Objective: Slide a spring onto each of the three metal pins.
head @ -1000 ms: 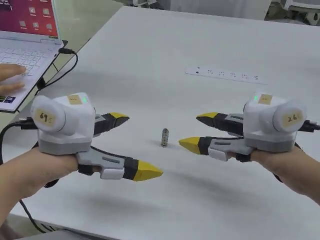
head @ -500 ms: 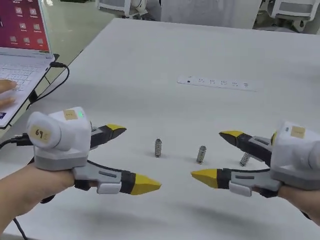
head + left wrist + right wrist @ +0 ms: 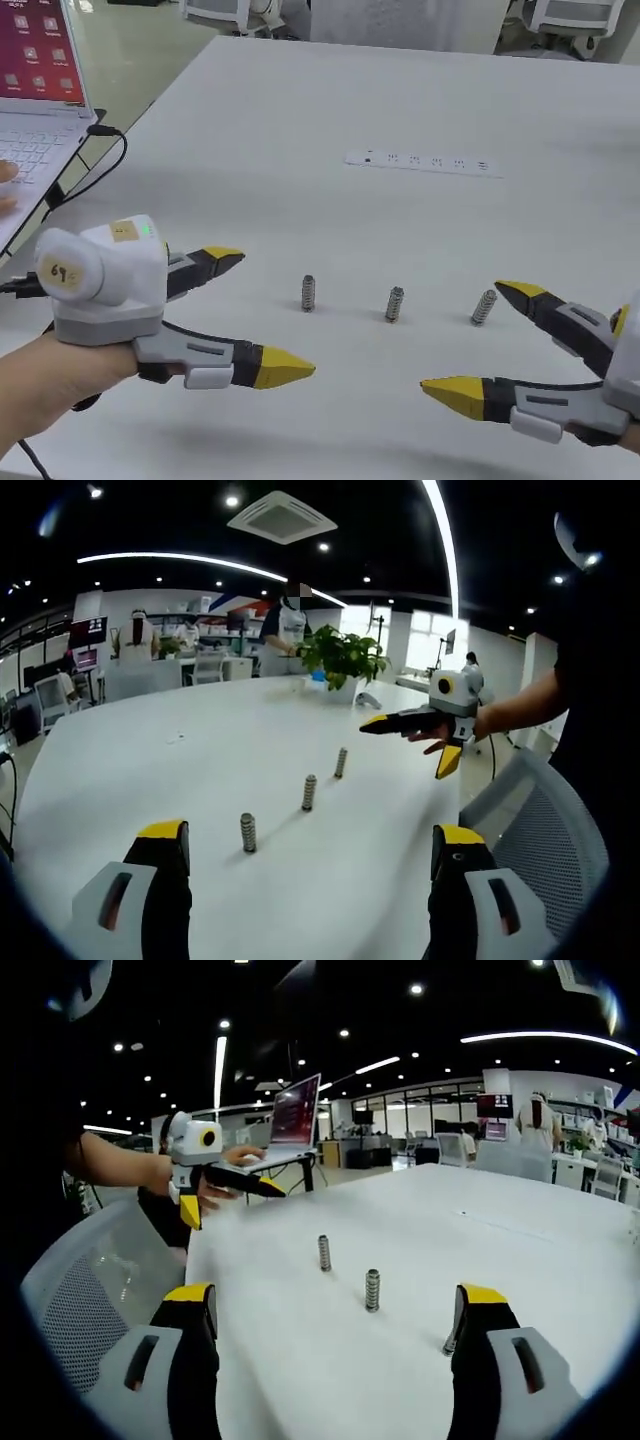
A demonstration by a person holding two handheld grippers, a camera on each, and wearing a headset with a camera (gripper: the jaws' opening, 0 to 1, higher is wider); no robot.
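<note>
Three small metal springs stand upright in a row on the white table (image 3: pixel 330 120): left spring (image 3: pixel 308 293), middle spring (image 3: pixel 395 304), right spring (image 3: pixel 484 307). Any pin inside them is too small to make out. My left gripper (image 3: pixel 255 312) hovers open just left of the row, holding nothing. My right gripper (image 3: pixel 485 342) is open and holds nothing, near the front of the table by the right spring. In the left gripper view the springs (image 3: pixel 309 792) run away from the open jaws towards the right gripper (image 3: pixel 410 745). In the right gripper view the springs (image 3: pixel 372 1290) stand ahead, with the left gripper (image 3: pixel 232 1202) beyond.
A white power strip (image 3: pixel 420 161) lies behind the springs. An open laptop (image 3: pixel 30 90) with a black cable (image 3: pixel 105 150) sits at the table's left edge, a person's hand on it. Grey mesh chairs (image 3: pixel 540 820) stand at the near side.
My right gripper has drawn back to the right and towards the near edge, uncovering the middle and right springs. The left gripper has stayed nearly where it was. The head view has shifted.
</note>
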